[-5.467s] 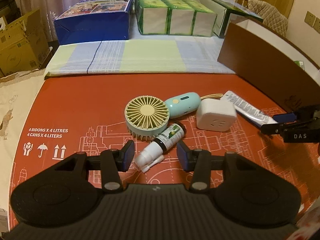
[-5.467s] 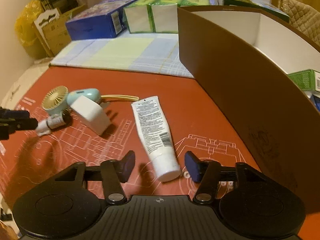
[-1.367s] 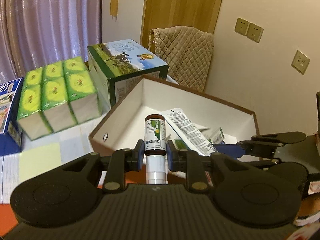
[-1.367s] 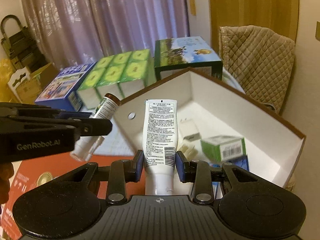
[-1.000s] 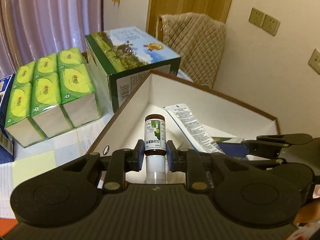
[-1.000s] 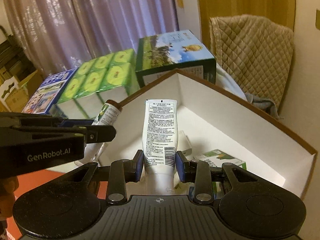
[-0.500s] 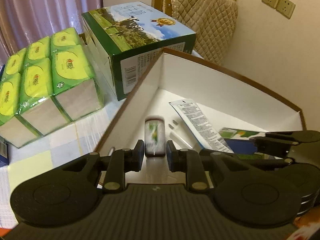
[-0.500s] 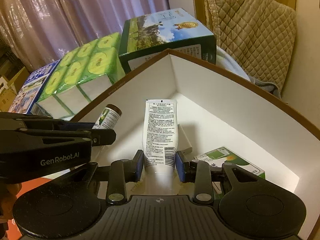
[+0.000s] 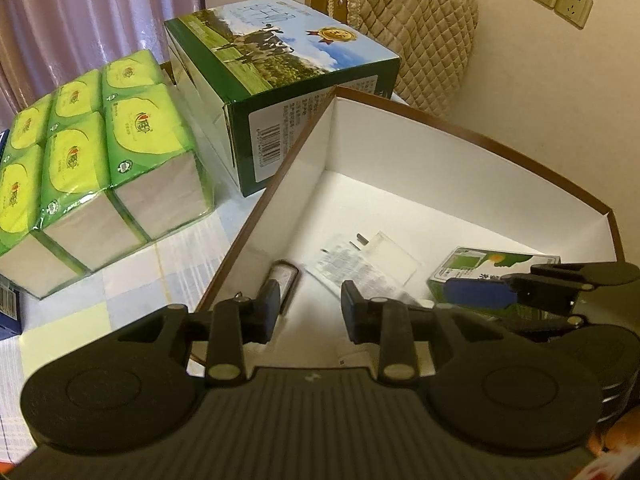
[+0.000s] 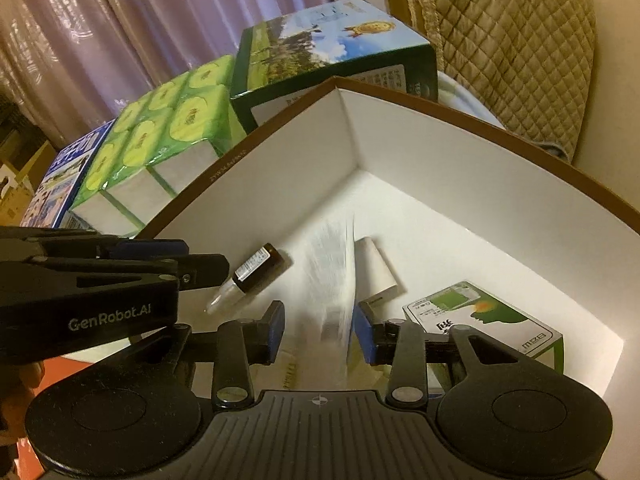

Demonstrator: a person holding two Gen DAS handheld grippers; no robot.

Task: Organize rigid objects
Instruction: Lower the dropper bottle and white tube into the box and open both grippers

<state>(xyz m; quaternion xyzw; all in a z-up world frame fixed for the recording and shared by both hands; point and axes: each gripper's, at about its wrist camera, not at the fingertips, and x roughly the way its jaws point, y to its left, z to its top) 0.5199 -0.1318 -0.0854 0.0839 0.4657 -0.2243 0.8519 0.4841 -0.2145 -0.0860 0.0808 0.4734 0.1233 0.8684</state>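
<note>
Both grippers hover over a brown box with white inside (image 9: 472, 216) (image 10: 460, 168). My left gripper (image 9: 307, 303) is open and empty; the small brown spray bottle (image 10: 250, 276) lies on the box floor below it, also in the left wrist view (image 9: 285, 280). My right gripper (image 10: 319, 330) is open; the white tube (image 10: 332, 276) is a blur falling between its fingers, and shows blurred in the left wrist view (image 9: 352, 268). The right gripper's blue-padded finger (image 9: 480, 292) reaches in from the right.
Inside the box lie a green and white carton (image 10: 484, 320) (image 9: 492, 264) and a flat white item (image 10: 376, 268). Behind the box stand a green milk carton box (image 9: 280, 80), a green tissue pack (image 9: 84, 152) and a quilted chair back (image 9: 408, 36).
Both grippers have opened over the box. The spray bottle has dropped from my left gripper to the box floor. The tube has left the right gripper's hold and is falling.
</note>
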